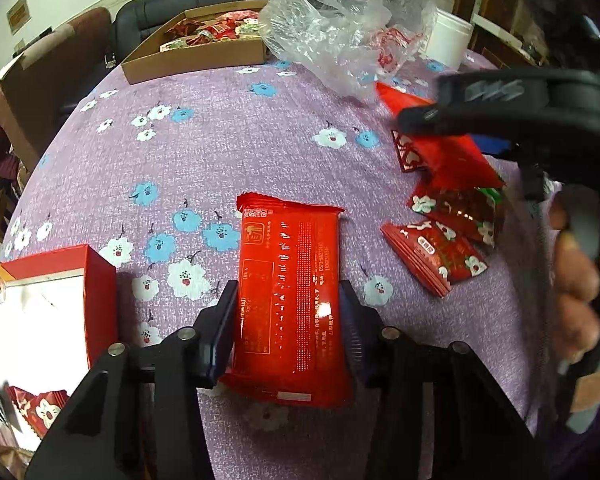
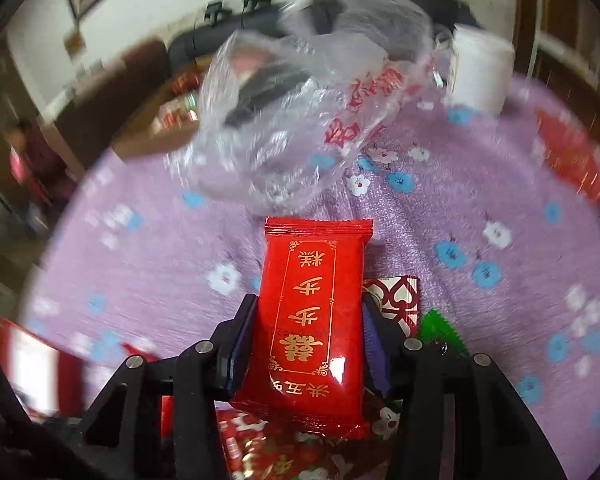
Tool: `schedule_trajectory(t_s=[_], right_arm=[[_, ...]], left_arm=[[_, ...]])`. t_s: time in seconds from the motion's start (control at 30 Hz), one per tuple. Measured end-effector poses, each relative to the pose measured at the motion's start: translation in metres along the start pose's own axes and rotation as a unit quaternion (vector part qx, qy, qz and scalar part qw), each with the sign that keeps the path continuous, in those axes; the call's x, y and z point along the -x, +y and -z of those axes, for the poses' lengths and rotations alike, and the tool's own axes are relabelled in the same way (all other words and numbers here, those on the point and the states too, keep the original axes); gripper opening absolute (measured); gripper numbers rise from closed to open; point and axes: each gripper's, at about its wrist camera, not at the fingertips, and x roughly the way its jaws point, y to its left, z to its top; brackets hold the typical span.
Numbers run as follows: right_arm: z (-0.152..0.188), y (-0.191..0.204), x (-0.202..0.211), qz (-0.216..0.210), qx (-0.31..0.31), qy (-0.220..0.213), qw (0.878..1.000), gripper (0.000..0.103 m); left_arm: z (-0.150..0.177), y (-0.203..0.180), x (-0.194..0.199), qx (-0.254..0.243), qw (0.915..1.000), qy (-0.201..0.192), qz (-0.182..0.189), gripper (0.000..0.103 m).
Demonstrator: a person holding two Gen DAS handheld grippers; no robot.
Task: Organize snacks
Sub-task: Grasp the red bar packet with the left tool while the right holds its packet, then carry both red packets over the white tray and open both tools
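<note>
Left gripper [image 1: 288,304]: clamped on a red pack [image 1: 290,300], pads pressed on both long edges, the pack above the tablecloth [image 1: 228,140].
Right gripper [image 2: 308,328]: clamped on a second red pack [image 2: 312,320] with gold lettering, held by its sides over the loose snacks [image 2: 268,448] below it; this view is blurred.
Red box [image 1: 100,296]: open, at the left gripper's near left, a few small packets [image 1: 44,410] already in it.
Cardboard tray [image 1: 196,60]: far side of the table, holding more snacks.
Pile [image 1: 444,236]: small red packets lying loose on the cloth, just under the right gripper as the left view shows it.
Plastic bag [image 1: 340,40]: crumpled, clear, beyond the pile, beside a white tub [image 1: 448,40].
Step, as I judge it: both packs are lifted and waiting to be placed, likely in the red box.
Risk, slip: the wrappers are glossy and gripped only at the edges, so a quick swing could let one slide out.
Risk, crush: a tighter squeeze may break the cake inside.
Risk, clash: both grippers heading for one box could collide.
Risk, snag: the right pack may catch the bag.
</note>
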Motion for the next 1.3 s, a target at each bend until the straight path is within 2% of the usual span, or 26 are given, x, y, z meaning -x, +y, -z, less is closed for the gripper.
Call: schedule_trajectory(t_s=[0.17, 0.3, 0.43, 0.6, 0.77, 0.9, 1.3], right_arm=[[-0.006, -0.022, 0.014, -0.109, -0.062, -0.004, 0.992, 0.050], [-0.010, -0.017, 0.020, -0.143, -0.059, -0.012, 0.988, 0.050], [-0.012, -0.012, 0.023, -0.181, -0.059, -0.011, 0.982, 0.050], [-0.012, -0.006, 0.024, -0.231, -0.060, -0.006, 0.971, 0.050], [-0.011, 0.005, 0.023, -0.243, -0.050, -0.002, 0.969, 0.050], [-0.008, 0.017, 0.022, -0.254, -0.036, 0.000, 0.967, 0.050], [0.005, 0.059, 0.013, -0.299, -0.002, 0.016, 0.954, 0.049]], left_arm=[[0.003, 0.010, 0.005, 0.031, 0.9990, -0.004, 0.031, 0.045], [0.009, 0.014, 0.017, 0.041, 0.9983, -0.012, 0.039, 0.044], [0.014, 0.017, 0.042, 0.042, 0.9976, -0.041, 0.038, 0.045], [0.019, 0.018, 0.076, 0.030, 0.9954, -0.091, 0.005, 0.045], [0.025, 0.024, 0.102, 0.028, 0.9901, -0.133, -0.035, 0.045], [0.027, 0.038, 0.113, 0.038, 0.9860, -0.151, -0.059, 0.045], [0.040, 0.082, 0.119, 0.080, 0.9773, -0.162, -0.110, 0.045]])
